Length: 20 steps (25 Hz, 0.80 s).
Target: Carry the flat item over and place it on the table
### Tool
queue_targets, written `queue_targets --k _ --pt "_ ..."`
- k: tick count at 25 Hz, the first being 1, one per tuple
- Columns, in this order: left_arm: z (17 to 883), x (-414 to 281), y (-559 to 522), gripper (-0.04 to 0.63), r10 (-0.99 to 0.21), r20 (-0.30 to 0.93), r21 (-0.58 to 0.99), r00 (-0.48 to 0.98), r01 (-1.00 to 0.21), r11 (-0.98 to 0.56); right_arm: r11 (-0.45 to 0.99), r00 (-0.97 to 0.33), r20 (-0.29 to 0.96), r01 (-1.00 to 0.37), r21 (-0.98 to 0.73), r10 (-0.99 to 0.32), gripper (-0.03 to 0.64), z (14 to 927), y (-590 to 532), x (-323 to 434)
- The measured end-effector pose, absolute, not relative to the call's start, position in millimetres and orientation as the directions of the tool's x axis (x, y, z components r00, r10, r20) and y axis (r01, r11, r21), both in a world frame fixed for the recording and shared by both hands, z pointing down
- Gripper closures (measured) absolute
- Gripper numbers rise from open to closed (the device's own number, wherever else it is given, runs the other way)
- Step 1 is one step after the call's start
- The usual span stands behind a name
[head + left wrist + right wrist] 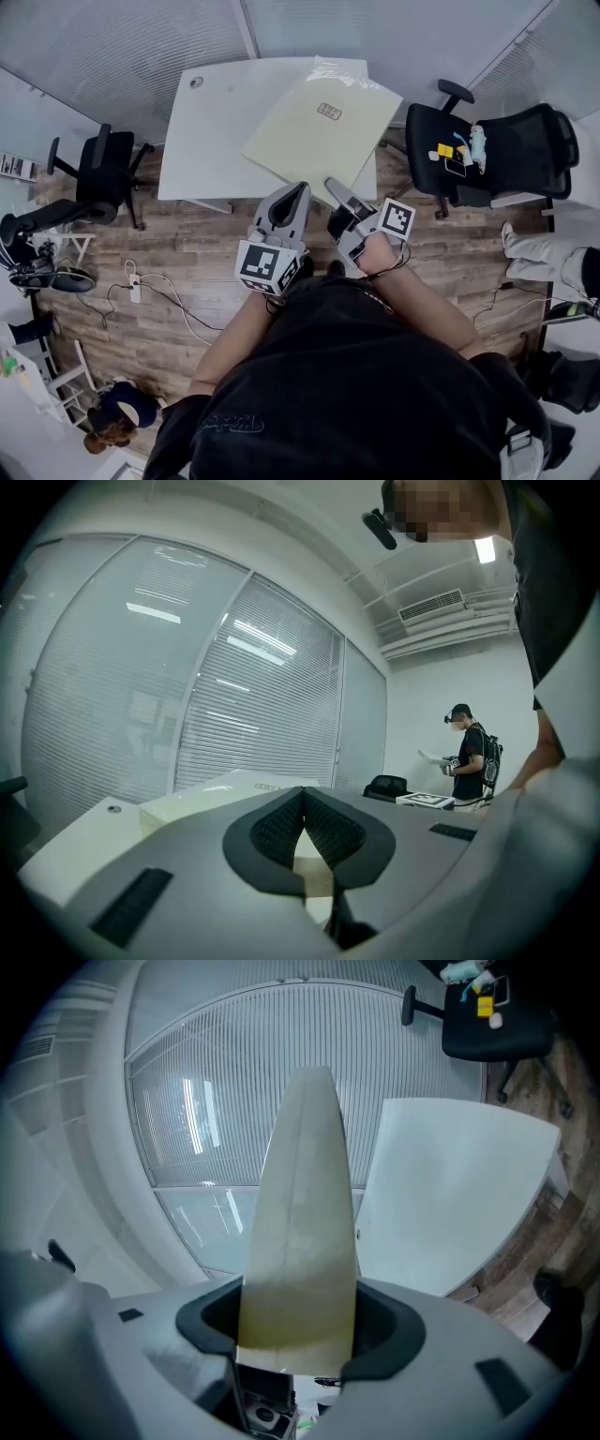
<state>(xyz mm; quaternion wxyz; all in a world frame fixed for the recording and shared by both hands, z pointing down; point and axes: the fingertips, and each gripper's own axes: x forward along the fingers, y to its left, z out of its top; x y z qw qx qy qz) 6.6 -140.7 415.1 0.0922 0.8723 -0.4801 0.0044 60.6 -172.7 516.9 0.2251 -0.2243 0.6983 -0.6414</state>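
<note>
The flat item [323, 117] is a large cream box with a small label, held partly over the white table [211, 122]. My right gripper [330, 183], rolled on its side, is shut on the item's near corner. In the right gripper view the item [300, 1222] fills the space between the jaws and the table [450, 1194] lies beyond. My left gripper [300, 187] has its tips together at the item's near edge. In the left gripper view the pads [281, 832] meet, with the item [225, 794] just beyond. I cannot tell whether they pinch it.
A black office chair [487, 150] with small objects on its seat stands right of the table, and another chair [103, 173] stands to the left. A power strip and cables [136, 286] lie on the wood floor. Another person [469, 752] stands farther off.
</note>
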Motion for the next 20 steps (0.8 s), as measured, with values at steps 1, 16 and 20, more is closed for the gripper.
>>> queue_targets --k 1,16,20 --pt "415.3 0.2 -146.5 0.581 -0.835 0.095 0.162 0.541 -0.836 -0.524 0.070 -0.799 -0.025 -0.021 -0.997 -0.600 0.325 517.7 -177.9 53.4" --pt "383.4 -111.2 -234.6 0.581 -0.784 0.048 0.163 0.619 -0.779 -0.605 0.096 -0.756 -0.073 0.014 -0.995 -0.650 0.326 484.3 -273.0 -63.8" --pt "385.6 -127.3 -237.7 0.581 -0.782 0.044 0.179 0.621 -0.775 -0.606 0.073 -0.764 -0.060 0.016 -0.997 -0.642 0.325 485.3 -275.7 -83.5"
